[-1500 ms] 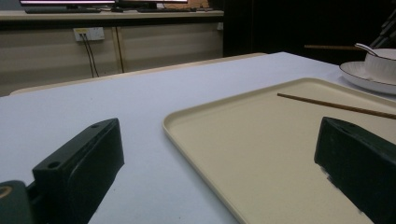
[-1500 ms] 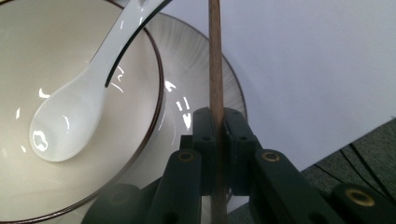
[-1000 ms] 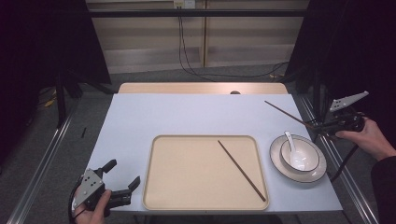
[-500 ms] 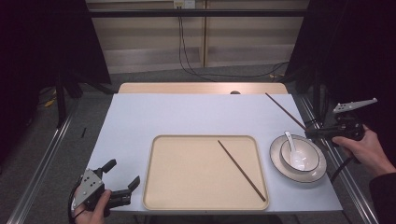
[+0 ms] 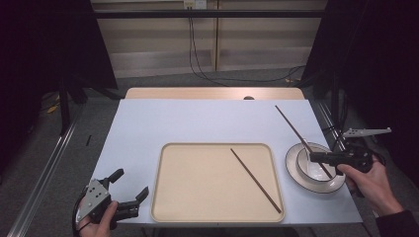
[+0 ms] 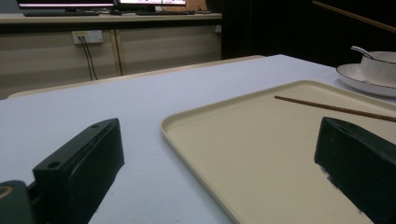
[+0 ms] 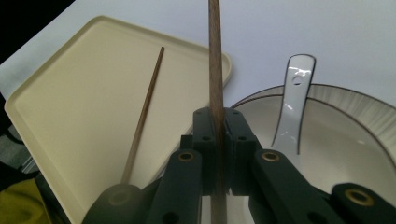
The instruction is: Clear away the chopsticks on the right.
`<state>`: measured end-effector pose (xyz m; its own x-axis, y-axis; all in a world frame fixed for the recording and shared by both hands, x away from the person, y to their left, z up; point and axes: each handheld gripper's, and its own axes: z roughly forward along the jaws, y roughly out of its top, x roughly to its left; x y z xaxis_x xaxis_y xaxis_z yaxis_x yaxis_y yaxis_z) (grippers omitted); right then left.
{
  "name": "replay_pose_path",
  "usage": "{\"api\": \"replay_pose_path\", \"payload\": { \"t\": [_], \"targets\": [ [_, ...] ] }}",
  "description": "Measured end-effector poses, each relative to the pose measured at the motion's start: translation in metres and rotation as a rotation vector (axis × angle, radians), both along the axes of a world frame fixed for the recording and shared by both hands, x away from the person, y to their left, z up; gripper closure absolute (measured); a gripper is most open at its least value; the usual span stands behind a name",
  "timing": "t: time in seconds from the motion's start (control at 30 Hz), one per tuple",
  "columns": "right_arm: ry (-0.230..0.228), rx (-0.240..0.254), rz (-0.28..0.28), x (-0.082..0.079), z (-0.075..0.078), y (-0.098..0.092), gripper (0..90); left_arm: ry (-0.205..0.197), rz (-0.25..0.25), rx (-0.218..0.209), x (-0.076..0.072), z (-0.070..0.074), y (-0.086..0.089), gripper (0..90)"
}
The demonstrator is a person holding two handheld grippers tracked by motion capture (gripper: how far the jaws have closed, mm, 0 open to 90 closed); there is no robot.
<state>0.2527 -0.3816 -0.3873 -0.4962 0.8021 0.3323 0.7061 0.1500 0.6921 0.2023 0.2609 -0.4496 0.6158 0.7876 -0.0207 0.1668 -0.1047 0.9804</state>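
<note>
Chopsticks were the work in hand on a pale blue bench (image 5: 197, 123). One chopstick (image 5: 255, 173) lay flat inside a cream tray (image 5: 170, 197) that sat against the near edge of the bench, running slantwise from the tray's middle toward its near right corner. The other chopstick (image 5: 292, 127) was pinched between the fingers of the right gripper (image 5: 313, 157), which a hand (image 5: 371, 180) held near the right edge of the bench, above a white bowl (image 5: 309, 168). In the right gripper view the fingers (image 7: 205, 140) were pressed tight on this chopstick (image 7: 215, 70), which ran straight up between them. From the grip it slanted toward the far right corner of the bench.

The bowl stood on a white plate (image 5: 294, 173) just beside the tray's right side, and a white spoon (image 7: 293, 102) rested in the bowl with its handle pointing away from the gripper.

At the near left corner of the bench the left gripper (image 5: 129, 190) sat in the other hand (image 5: 96, 222), its fingers (image 6: 79, 163) spread wide with nothing between them. In its own view the tray's edge (image 6: 187, 140) and the lying chopstick (image 6: 336, 108) were ahead of it, with the bowl (image 6: 378, 65) farther off.
</note>
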Motion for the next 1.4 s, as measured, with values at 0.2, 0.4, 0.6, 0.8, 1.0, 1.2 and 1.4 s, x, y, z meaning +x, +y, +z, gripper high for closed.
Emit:
{"api": "replay_pose_path", "payload": {
  "t": [0.2, 0.4, 0.6, 0.8, 1.0, 1.2, 1.4],
  "targets": [
    [0.024, 0.020, -0.043, -0.015, -0.012, 0.015, 85.4, -0.001, 0.001, 0.001, 0.000, 0.000, 0.000, 1.4],
    [0.024, 0.041, -0.054, -0.029, -0.021, 0.033, 85.4, -0.008, 0.004, 0.005, 0.000, 0.001, 0.001, 1.4],
    [0.052, 0.061, -0.031, -0.041, -0.032, 0.059, 85.4, -0.005, -0.002, 0.011, 0.000, 0.001, 0.000, 1.4],
    [0.105, 0.079, 0.003, -0.047, -0.047, 0.089, 85.4, -0.004, -0.002, 0.008, 0.000, 0.001, 0.000, 1.4],
    [0.141, 0.058, 0.039, -0.045, -0.057, 0.111, 85.4, -0.007, -0.002, 0.001, 0.000, 0.001, 0.000, 1.3],
    [0.169, 0.088, 0.045, -0.039, -0.062, 0.119, 85.4, -0.009, -0.008, 0.007, 0.000, 0.001, 0.000, 1.3],
    [0.186, 0.080, 0.037, -0.034, -0.069, 0.125, 85.4, -0.008, -0.008, 0.007, 0.000, 0.001, 0.000, 1.3]
  ]
}}
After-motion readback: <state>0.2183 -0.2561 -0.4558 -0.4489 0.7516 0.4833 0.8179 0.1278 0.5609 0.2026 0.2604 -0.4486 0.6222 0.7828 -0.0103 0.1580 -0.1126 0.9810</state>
